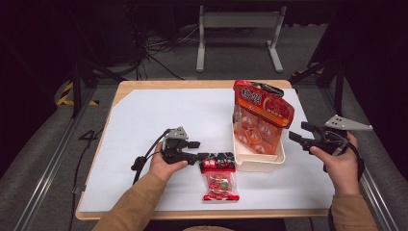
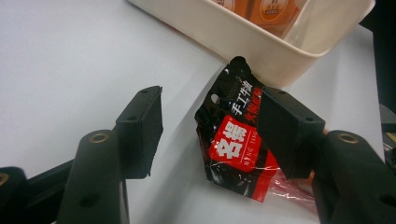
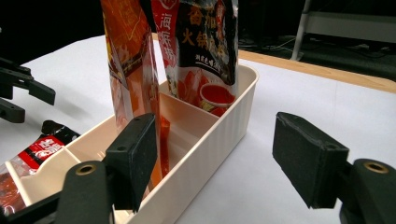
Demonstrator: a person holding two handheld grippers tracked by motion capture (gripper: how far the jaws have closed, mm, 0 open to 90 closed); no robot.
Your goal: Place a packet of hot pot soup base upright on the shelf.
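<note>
Two open grippers, left gripper (image 1: 204, 156) astride red snack packet (image 1: 219, 179) top edge, right gripper (image 1: 299, 135) beside cream bin (image 1: 257, 162) rim, bare tabletop (image 1: 159, 115) leftward.

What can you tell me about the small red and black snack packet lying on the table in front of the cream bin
The small snack packet is a flat, glossy plastic pouch: black at its top with a round hang hole and white characters, a red label panel beneath, then a clear lower part showing red contents. It lies flat on the white table cover, its crumpled top edge near the cream bin. The left gripper has its open jaws at that top edge; one pad overlaps it in the left gripper view, but contact cannot be confirmed.
</note>
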